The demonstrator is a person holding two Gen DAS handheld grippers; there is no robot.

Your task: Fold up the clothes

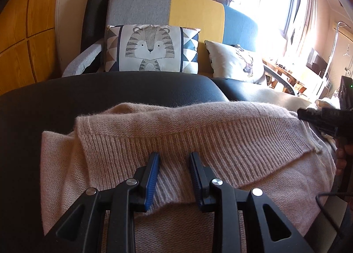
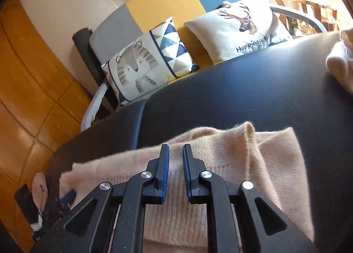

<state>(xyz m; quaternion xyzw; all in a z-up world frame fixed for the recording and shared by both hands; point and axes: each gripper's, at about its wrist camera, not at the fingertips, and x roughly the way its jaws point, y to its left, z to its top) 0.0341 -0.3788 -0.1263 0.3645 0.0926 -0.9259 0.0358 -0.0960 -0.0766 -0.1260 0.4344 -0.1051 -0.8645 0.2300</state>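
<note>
Sweater (image 1: 187, 142) front and centre in the left wrist view: pink knit, folded, lying on the black leather cushion (image 1: 110, 94), its ribbed hem doubled back across the top. Left gripper (image 1: 174, 158) sits right over that ribbing, jaws parted with a wide gap, nothing pinched between the blue pads. Beyond the sweater, a tiger pillow (image 1: 152, 50) leans on the sofa back. Over to the right wrist view: right gripper (image 2: 175, 149) hangs above the sweater (image 2: 242, 153) near its far edge, jaws apart by a narrow gap, gripping nothing. Past the sweater, the deer pillow (image 2: 238, 30) stands against the sofa back.
</note>
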